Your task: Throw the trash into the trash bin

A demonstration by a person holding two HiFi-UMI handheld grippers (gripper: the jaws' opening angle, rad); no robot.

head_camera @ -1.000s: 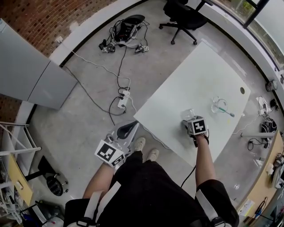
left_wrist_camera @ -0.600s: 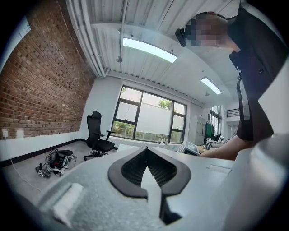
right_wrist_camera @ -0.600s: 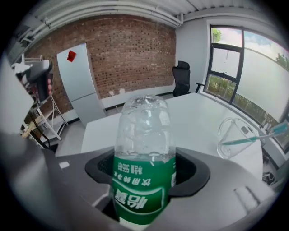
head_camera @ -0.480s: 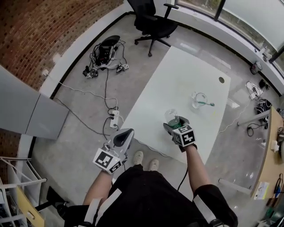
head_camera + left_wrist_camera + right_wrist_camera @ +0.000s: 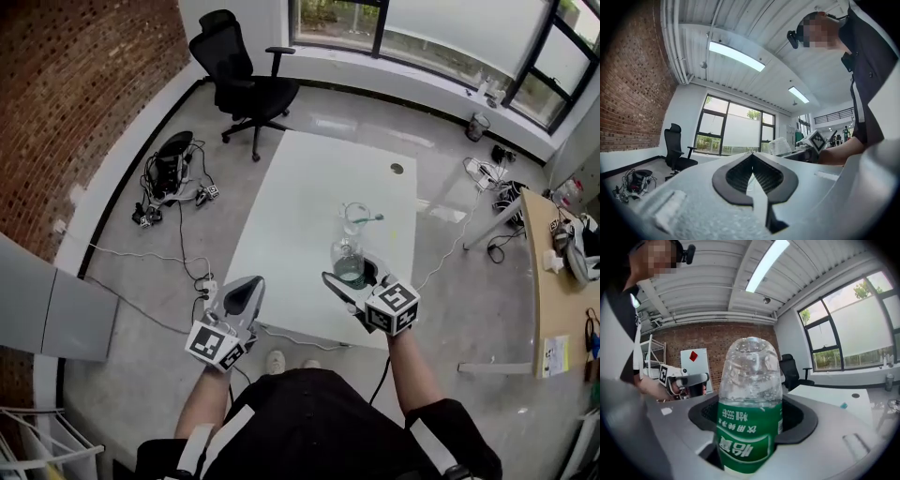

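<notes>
A clear plastic bottle (image 5: 348,262) with a green label is held above the near end of the white table (image 5: 281,225). My right gripper (image 5: 352,278) is shut on it. In the right gripper view the bottle (image 5: 750,394) stands upright between the dark pads (image 5: 799,420), which clasp its labelled lower part. My left gripper (image 5: 246,291) hangs off the table's near left edge, over the floor. Its jaws (image 5: 752,165) are shut with nothing held. No trash bin shows in any view.
A clear cup (image 5: 355,217) with a teal-tipped stick stands on the table just beyond the bottle. A black office chair (image 5: 246,89) is past the far end, cables and a power strip (image 5: 173,173) lie on the floor at left, and a wooden desk (image 5: 553,281) is at right.
The right gripper has lifted the bottle up off the table and levelled out. The left gripper has risen and moved forward. The head view has swung up the room.
</notes>
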